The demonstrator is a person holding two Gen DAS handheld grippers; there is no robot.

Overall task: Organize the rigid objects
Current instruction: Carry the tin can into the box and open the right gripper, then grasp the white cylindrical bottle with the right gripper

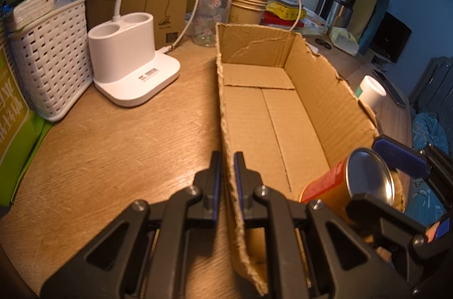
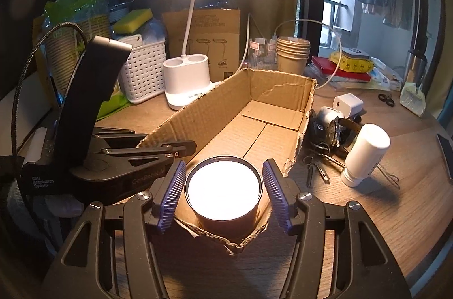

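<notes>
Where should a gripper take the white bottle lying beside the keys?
Across the middle of its round body, coming from above. The white bottle lies tilted on the table, its narrow cap end toward the camera, with bare wood on both long sides; the keys crowd its left.

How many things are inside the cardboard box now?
1: a can stands in the near corner of the cardboard box, between the right gripper's pads. The remaining floor looks bare.
</notes>
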